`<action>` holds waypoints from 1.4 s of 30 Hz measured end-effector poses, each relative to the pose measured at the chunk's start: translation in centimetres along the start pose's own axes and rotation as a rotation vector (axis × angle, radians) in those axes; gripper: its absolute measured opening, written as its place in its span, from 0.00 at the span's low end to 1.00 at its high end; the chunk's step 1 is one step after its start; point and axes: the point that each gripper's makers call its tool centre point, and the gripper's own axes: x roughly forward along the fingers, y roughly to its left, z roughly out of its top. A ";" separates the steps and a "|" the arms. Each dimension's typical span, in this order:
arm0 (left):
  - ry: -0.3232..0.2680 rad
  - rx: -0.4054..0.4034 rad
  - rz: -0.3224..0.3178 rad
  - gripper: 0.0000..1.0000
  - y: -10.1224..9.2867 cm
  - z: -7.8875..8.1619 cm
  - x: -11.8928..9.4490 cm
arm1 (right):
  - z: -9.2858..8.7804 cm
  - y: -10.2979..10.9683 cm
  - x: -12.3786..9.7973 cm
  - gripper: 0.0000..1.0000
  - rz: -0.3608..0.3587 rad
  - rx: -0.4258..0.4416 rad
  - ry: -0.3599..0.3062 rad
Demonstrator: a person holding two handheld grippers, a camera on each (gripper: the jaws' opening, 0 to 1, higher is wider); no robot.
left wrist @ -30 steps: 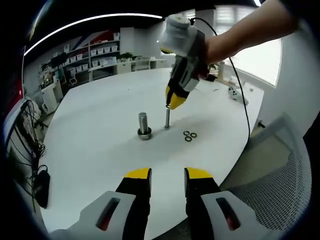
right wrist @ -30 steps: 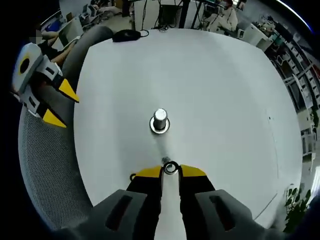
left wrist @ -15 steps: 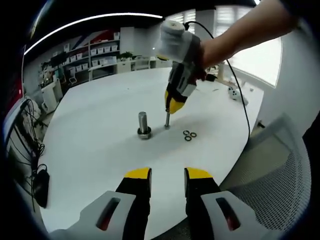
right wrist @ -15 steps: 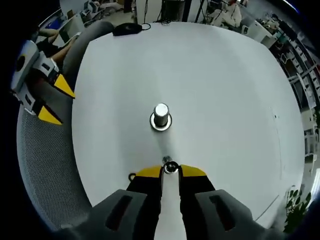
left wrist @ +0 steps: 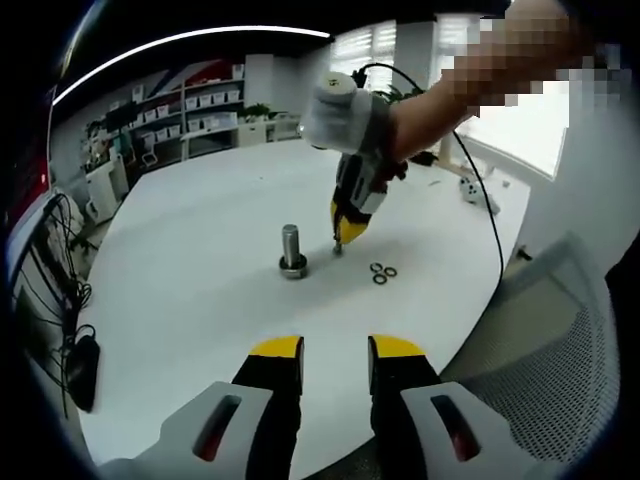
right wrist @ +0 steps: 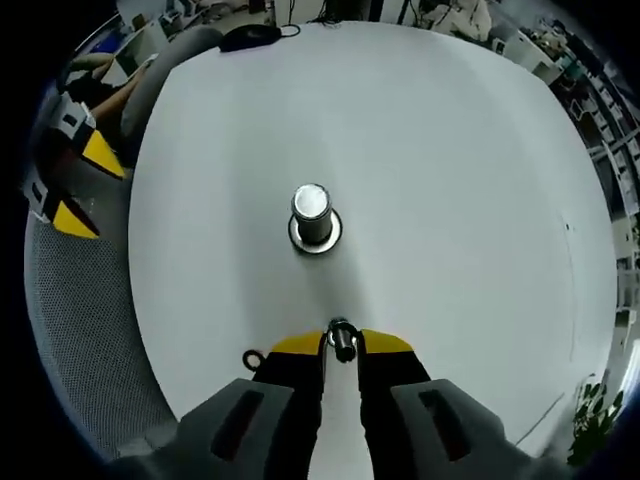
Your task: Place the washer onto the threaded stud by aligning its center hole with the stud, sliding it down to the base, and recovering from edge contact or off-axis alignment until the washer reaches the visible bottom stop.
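White and round, the table (left wrist: 190,270) stands in an office with shelving along the far wall and a mesh chair (left wrist: 555,340) at its near edge. On it a thick steel bolt (left wrist: 291,251) stands upright with a ring at its foot; just beside it is the thin threaded stud (left wrist: 337,247), and near that three spare washers (left wrist: 381,272) lie flat. In the left gripper view the left gripper (left wrist: 335,350) hangs well back from the parts, its yellow-tipped jaws a narrow gap apart with nothing between them. The right gripper (right wrist: 341,343), held in a gloved hand (left wrist: 345,115), is down over the stud, jaws closed on the washer (right wrist: 341,330), which sits around the stud top; how far down it sits cannot be told
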 end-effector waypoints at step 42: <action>0.026 -0.010 -0.005 0.22 0.0 -0.5 0.1 | -6.6 2.6 -0.8 0.34 0.011 0.210 -0.042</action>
